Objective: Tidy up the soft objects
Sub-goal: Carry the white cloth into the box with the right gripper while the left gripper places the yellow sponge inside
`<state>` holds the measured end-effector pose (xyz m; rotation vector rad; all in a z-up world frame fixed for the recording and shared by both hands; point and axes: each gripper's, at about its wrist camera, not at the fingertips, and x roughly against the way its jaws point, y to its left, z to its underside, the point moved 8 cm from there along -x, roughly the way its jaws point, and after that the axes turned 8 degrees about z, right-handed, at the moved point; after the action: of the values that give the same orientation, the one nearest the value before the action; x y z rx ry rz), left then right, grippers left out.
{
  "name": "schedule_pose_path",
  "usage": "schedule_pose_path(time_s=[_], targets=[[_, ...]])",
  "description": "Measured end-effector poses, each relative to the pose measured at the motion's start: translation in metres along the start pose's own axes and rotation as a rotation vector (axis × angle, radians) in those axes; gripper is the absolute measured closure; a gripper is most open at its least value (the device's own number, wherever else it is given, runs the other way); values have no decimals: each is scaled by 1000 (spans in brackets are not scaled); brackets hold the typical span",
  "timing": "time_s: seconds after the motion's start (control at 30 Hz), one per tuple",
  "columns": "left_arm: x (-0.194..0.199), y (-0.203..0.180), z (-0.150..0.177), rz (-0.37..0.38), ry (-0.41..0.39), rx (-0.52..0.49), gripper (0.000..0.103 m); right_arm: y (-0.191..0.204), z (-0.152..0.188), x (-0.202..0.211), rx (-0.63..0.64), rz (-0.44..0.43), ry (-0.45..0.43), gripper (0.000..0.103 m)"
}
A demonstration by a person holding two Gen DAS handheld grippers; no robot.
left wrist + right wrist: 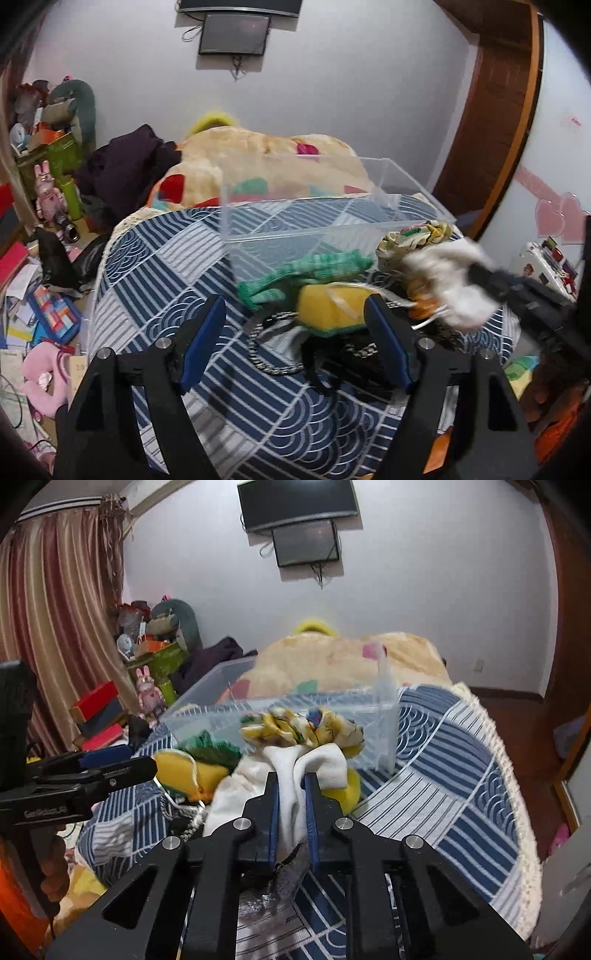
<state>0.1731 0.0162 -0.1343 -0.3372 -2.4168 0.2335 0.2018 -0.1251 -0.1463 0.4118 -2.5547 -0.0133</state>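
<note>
R gripper [291, 805] is seen clamped on a white soft cloth [306, 764], jaws pressed together w/ the fabric bunched between the blue pads [274, 812]. In the L wrist view the same cloth [439, 280] is blurred, held at the tip of the R gripper [476, 275] at the right side, above the pile. L gripper [295, 325] is held w/ jaws wide apart, nothing between them; from the R wrist view it [110, 764] is seen side-on at the left, so its gap can't be judged there.

Clear plastic bin [332, 221] is set on the blue/white patterned bedspread [155, 258], at the far side of the soft-item pile; its contents can't be told through the walls. Just near of the bin are laid: a green knit item [310, 273], a yellow sponge-like item [332, 306] close in front of the L jaws, and a yellow-print floral fabric [413, 236] to the right, touching the bin's near wall. In the R wrist view the floral fabric [306, 727] is seen just beyond the held cloth, against the bin [207, 709]. A dark braided cord [273, 354] is laid on the bedspread near the L gripper. A cream blanket [258, 162] is heaped beyond the bin.
</note>
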Motion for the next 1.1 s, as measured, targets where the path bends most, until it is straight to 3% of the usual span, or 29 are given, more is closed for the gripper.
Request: schedule_pose_path(time_s=[0.2,0.43,0.5,0.53,0.57,0.77,1.1], targets=[[-16,5,17,-8,65,-3,26,-10,-20,19,-14,10,-76,92],[-45,-21,15,64,101,-13,26,-14,-35,29,-34,30,-128,92],[-50,-27,13,62,98,-32,32,-14,-36,28,-31,34,-126,92],[-51,-30,13,67,96,-40,43,-13,-36,27,-29,36,-124,92],[-51,-32,14,72,102,-48,44,-12,-37,26,-28,37,-123,92],[-23,-35,12,73,53,-81,46,-9,-42,24,-30,30,-129,92],[21,-38,-42,98,-70,-83,46,-3,-72,20,-32,32,-170,92]])
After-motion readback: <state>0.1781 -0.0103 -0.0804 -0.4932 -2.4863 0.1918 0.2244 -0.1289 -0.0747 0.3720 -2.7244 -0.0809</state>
